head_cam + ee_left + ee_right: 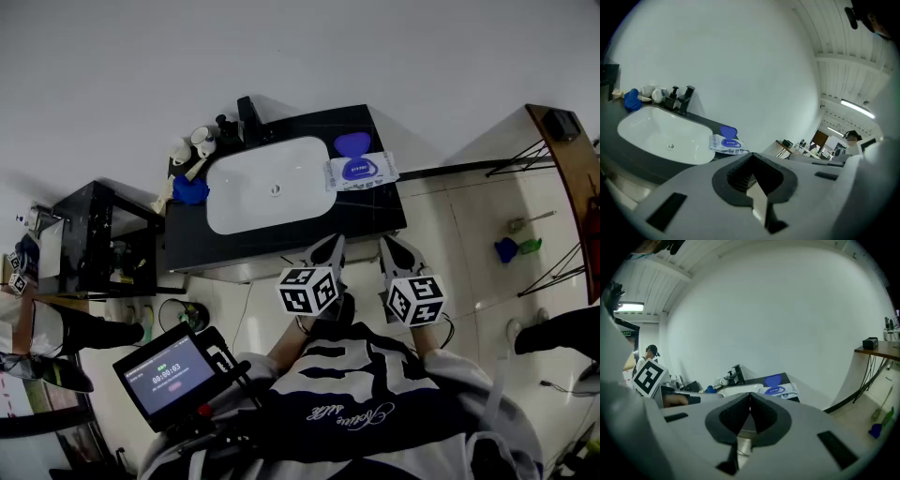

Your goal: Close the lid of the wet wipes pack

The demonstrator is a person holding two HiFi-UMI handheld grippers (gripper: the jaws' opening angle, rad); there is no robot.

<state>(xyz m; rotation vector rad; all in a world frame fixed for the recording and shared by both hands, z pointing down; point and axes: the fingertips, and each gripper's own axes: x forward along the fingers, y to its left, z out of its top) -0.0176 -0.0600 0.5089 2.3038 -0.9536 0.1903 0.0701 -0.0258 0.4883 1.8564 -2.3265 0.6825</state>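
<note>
Head view: left gripper (333,247) and right gripper (387,246) side by side, jaws pressed together on nothing, just short of the black counter (375,220). Wet wipes pack (361,172) lies ahead of them, well apart, blue lid (352,143) flipped up, beside the white basin (267,183).

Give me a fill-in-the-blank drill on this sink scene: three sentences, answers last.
1. The blue lid of the wet wipes pack stands ____.
2. In the head view the pack lies to the ____ of the white sink.
3. The left tool and the right tool hang short of the pack, each with its jaws ____.

Missing words: open; right; shut.
</note>
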